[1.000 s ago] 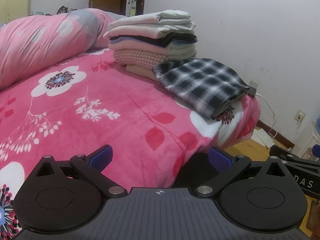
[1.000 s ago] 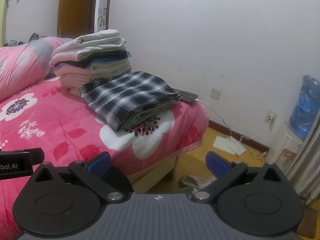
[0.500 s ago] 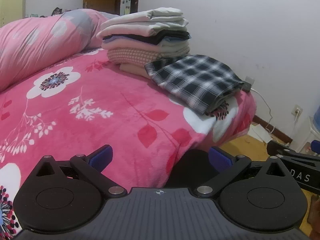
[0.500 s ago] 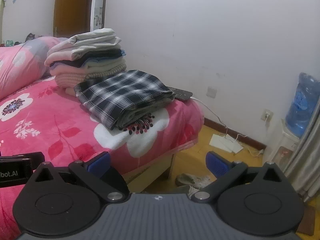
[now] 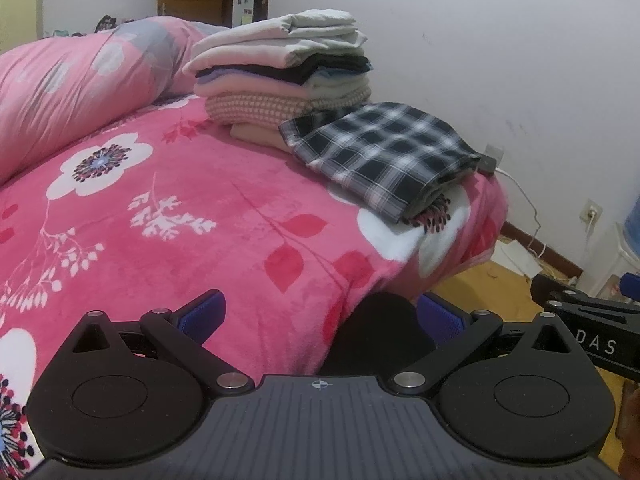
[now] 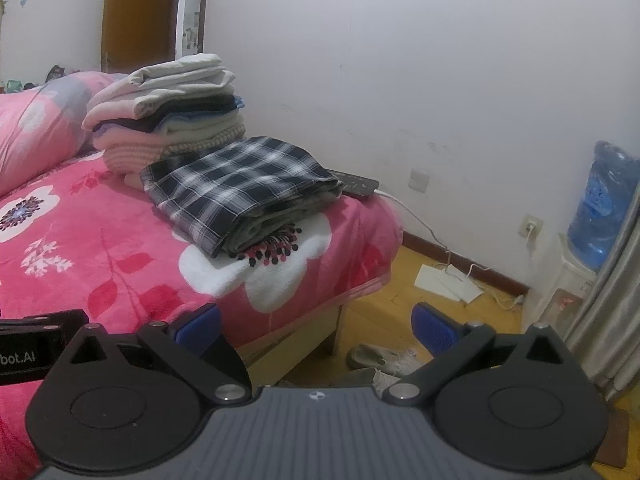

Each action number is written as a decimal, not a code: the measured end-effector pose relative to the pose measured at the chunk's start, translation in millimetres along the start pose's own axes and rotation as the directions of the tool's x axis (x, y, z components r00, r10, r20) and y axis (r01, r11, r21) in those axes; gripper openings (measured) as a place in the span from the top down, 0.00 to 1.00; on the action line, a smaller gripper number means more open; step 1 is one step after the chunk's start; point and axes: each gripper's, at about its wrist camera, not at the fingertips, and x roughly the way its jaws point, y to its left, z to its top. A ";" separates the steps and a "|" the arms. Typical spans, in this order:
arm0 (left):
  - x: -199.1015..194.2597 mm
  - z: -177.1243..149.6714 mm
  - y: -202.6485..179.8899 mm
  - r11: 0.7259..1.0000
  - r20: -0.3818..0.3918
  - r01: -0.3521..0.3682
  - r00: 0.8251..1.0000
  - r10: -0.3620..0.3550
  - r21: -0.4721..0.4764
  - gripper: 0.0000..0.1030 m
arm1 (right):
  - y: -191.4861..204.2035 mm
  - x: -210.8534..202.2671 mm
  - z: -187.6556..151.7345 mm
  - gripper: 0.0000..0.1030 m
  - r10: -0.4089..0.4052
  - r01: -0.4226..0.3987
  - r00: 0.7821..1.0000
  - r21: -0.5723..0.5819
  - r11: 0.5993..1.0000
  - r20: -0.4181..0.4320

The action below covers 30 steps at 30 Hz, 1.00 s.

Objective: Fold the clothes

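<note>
A folded black-and-white plaid garment (image 5: 380, 156) (image 6: 244, 188) lies near the bed's far corner. Behind it rises a pile of folded clothes (image 5: 284, 76) (image 6: 172, 116) in white, pink, black and beige. My left gripper (image 5: 320, 316) is open over the pink floral blanket (image 5: 180, 208), well short of the plaid garment, with nothing between its blue pads. My right gripper (image 6: 316, 326) is open too, held past the bed's corner above the floor. Each gripper's body shows at the edge of the other's view.
A rolled pink duvet (image 5: 72, 88) lies along the bed's left side. A dark remote (image 6: 356, 184) and a white cable sit at the bed's corner. Shoes (image 6: 380, 360), papers (image 6: 448, 280) and a water bottle (image 6: 604, 204) are on the floor to the right.
Both grippers have shifted slightly relative to the bed, so the clothes pile and plaid garment sit a little differently in view. Both stay open and empty.
</note>
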 end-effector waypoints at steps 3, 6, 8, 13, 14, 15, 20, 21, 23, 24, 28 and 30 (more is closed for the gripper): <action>-0.2 0.2 -0.2 1.000 0.001 -0.001 1.000 0.001 -0.001 0.00 | -0.5 0.6 0.2 0.00 -0.001 0.001 1.000 0.000 1.000 0.000; -0.3 0.3 -0.9 1.000 0.002 -0.003 1.000 0.003 -0.002 0.00 | -0.2 0.8 0.5 0.00 0.000 0.000 1.000 -0.001 1.000 0.000; -0.1 0.3 -1.0 1.000 0.001 -0.004 1.000 0.004 -0.003 0.00 | -0.3 0.7 0.5 0.00 0.001 -0.001 1.000 -0.002 1.000 0.000; -0.4 0.4 -0.6 1.000 0.002 -0.003 1.000 0.003 -0.005 0.00 | 0.1 -0.8 0.3 0.00 -0.001 0.001 1.000 -0.003 1.000 0.000; -0.5 0.3 -0.4 1.000 0.002 -0.002 1.000 0.003 -0.004 0.00 | 0.4 -0.9 0.2 0.00 -0.002 0.002 1.000 -0.003 1.000 -0.001; -0.7 0.1 -0.2 1.000 0.002 -0.002 1.000 0.002 -0.004 0.00 | 0.6 -1.0 0.2 0.00 -0.003 0.003 1.000 -0.003 1.000 -0.001; -1.6 -0.2 0.4 1.000 0.003 -0.001 1.000 0.001 -0.004 0.00 | 1.4 -0.7 0.1 0.00 -0.003 0.003 1.000 -0.004 1.000 -0.001; -1.6 -0.4 0.6 1.000 0.003 -0.001 1.000 0.001 -0.005 0.00 | 1.5 -0.9 0.0 0.00 -0.003 0.003 1.000 -0.004 1.000 -0.002; -1.6 -0.7 0.8 1.000 0.002 -0.002 1.000 0.002 -0.007 0.00 | 1.5 -1.3 -0.2 0.00 -0.003 0.003 1.000 -0.003 1.000 -0.002; -1.6 -0.7 1.1 1.000 0.002 -0.003 1.000 0.003 -0.008 0.00 | 1.4 -1.7 -0.3 0.00 -0.003 0.003 1.000 -0.003 1.000 -0.002; -1.7 -0.7 1.9 1.000 0.002 -0.004 1.000 0.004 -0.009 0.00 | 1.4 -2.0 -1.0 0.00 -0.006 0.006 1.000 -0.001 1.000 -0.003; -1.9 -0.8 2.1 1.000 0.003 -0.004 1.000 0.004 -0.009 0.00 | 1.6 -2.0 -1.2 0.00 -0.007 0.007 1.000 0.000 1.000 -0.005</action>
